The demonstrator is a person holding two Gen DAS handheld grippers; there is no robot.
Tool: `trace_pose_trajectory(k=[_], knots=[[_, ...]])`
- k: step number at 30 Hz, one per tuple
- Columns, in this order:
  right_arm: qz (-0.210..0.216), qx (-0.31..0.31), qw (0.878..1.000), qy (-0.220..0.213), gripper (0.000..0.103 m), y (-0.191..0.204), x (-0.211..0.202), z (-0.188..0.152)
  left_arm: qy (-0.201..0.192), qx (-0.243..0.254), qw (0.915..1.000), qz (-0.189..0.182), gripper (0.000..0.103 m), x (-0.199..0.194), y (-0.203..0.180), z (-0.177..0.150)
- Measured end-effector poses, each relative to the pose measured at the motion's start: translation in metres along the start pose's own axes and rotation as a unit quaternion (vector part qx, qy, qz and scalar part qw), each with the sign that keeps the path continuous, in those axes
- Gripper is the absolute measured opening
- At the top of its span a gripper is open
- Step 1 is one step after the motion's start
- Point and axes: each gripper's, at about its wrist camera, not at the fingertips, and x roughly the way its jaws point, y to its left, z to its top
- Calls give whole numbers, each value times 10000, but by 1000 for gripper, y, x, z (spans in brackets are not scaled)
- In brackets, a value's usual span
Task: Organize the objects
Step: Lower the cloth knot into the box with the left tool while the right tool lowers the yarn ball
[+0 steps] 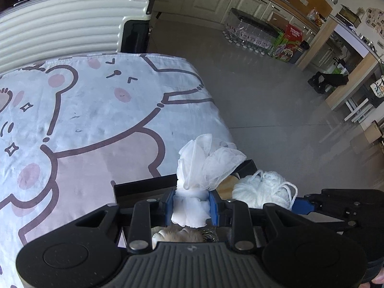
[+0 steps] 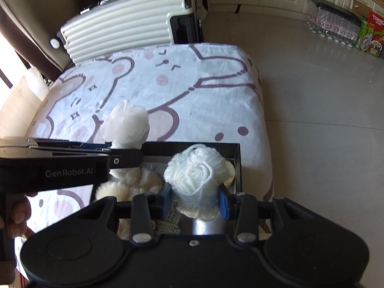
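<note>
The left gripper (image 1: pixel 192 206) sits low in the middle of the left wrist view, and its two blue pads squeeze a white mesh puff (image 1: pixel 206 163) that fluffs out above them. In the right wrist view the same gripper comes in from the left edge, with a hand (image 2: pixel 16 212) on its handle. The right gripper (image 2: pixel 195 198) sits low in the middle of its own view and is closed tight on a white yarn ball (image 2: pixel 198 170), which bulges up between the pads. Both soft things hang over a black box (image 2: pixel 236 153) near the bottom of the frames. Inside the box are fluffy cream things (image 2: pixel 134 184) on the left side and something pale and round (image 2: pixel 231 170) at the right wall, partly hidden by the yarn. The box rests on a cloth with cartoon bears (image 2: pixel 168 88) drawn in brown lines and pink spots; the cloth fills the middle of both views. A white ribbed suitcase (image 2: pixel 124 21) stands behind the cloth, at the top left. At the upper right, on the shiny grey floor (image 1: pixel 276 100), are a pack of bottles (image 1: pixel 249 30) and a red and green carton (image 1: pixel 289 42) by pale cupboards.
</note>
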Motion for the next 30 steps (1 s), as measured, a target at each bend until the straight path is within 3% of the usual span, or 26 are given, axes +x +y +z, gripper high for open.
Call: trace_pose_trajectory(k=[12, 23, 27, 30], knots=[[315, -562, 9947, 796, 40, 12, 53, -1, 669, 345, 9971, -148, 32, 44, 6, 0], [492, -503, 9920, 1045, 41, 10, 69, 2, 841, 377, 9957, -106, 32, 54, 14, -1], [448, -433, 9914, 1152, 42, 5, 68, 0, 871, 386, 9954, -42, 32, 55, 15, -2], [127, -474, 9927, 1098, 48, 2, 65, -2, 851, 379, 9956, 12, 35, 54, 14, -2]])
